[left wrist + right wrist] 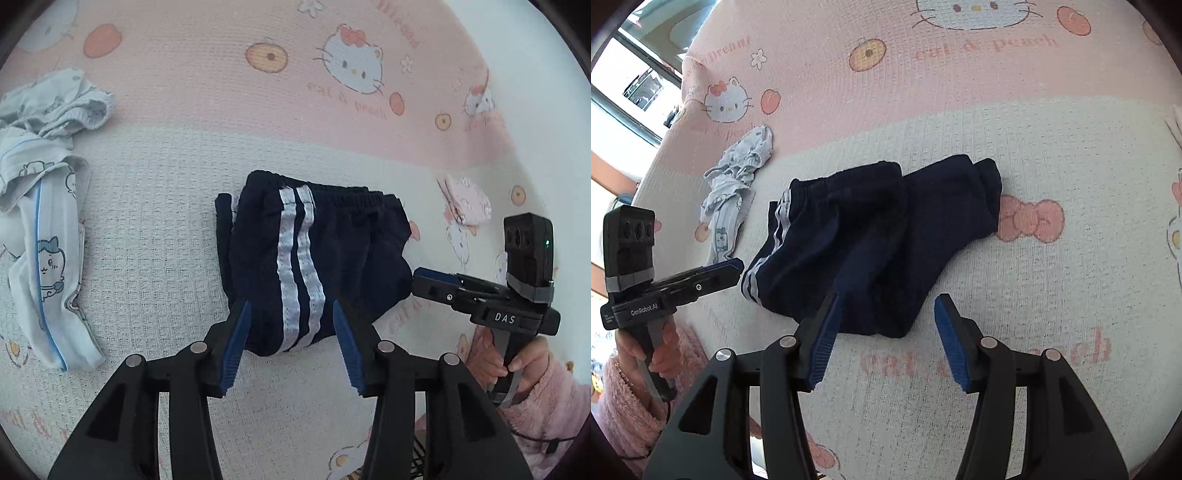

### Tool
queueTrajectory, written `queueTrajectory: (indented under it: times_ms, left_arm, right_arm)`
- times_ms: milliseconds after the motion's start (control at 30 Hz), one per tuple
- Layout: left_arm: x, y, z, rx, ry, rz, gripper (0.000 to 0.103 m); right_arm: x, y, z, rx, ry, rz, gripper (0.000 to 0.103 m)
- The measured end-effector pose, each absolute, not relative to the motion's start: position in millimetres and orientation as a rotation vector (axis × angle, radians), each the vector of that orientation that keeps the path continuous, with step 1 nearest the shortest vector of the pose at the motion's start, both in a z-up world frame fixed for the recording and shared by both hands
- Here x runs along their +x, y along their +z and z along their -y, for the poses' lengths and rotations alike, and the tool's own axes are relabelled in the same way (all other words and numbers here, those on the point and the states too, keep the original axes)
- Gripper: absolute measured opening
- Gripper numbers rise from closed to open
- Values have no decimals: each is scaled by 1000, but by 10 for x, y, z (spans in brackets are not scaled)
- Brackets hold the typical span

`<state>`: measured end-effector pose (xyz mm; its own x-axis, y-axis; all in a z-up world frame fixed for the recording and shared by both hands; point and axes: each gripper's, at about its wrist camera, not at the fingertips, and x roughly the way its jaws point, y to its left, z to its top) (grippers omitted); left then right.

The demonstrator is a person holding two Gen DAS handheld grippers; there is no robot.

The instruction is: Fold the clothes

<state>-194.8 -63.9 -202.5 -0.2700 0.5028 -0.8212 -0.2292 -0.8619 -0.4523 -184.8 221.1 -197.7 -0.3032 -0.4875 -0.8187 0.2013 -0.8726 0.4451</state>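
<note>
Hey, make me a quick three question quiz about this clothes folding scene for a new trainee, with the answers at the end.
1. True or false: the left gripper is clamped shut on the navy shorts.
2. Multiple choice: the light blue cartoon-print garment lies A) on top of the navy shorts, B) apart from them on the blanket, C) held in the right gripper.
3. Fill in: the two stripes down the side of the shorts are ____.

Key:
1. False; its jaws stand open, either side of the striped end.
2. B.
3. White.
</note>
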Motion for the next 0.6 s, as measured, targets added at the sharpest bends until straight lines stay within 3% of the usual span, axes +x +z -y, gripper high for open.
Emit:
queueTrajectory:
  times_ms: [100, 167, 233, 267, 300, 367, 600]
  left_arm:
    - [-1901, -2026, 618, -1547, 2169, 330, 46]
    - [-1870, -2027, 603, -1556, 2172, 325, 23]
    - [-1839, -2027, 589, -1566, 2175, 320, 10]
    - [-1824, -2028, 582, -1571, 2177, 317, 9]
    - [-1808, -2028, 575, -1575, 2179, 315, 7]
    - [-1777, -2029, 561, -1585, 2182, 310, 6]
    - [-1781, -2163, 568, -1704, 2153, 280, 13]
  right_arm:
    - [-1895, -2040, -2109, 1519, -2197, 322, 55]
    - [-1932, -2092, -2016, 1531, -2190, 264, 56]
    - [-1926, -2098, -1937, 1529, -2185, 189, 49]
    - [-1905, -2074, -1919, 1517, -2181, 172, 31]
    - [-1875, -2040, -1924, 1502, -2179, 167, 21]
    - [-1820, -2005, -1971, 1496, -2199, 148, 14]
    - [-1803, -2124, -2107, 1602, -2170, 240, 13]
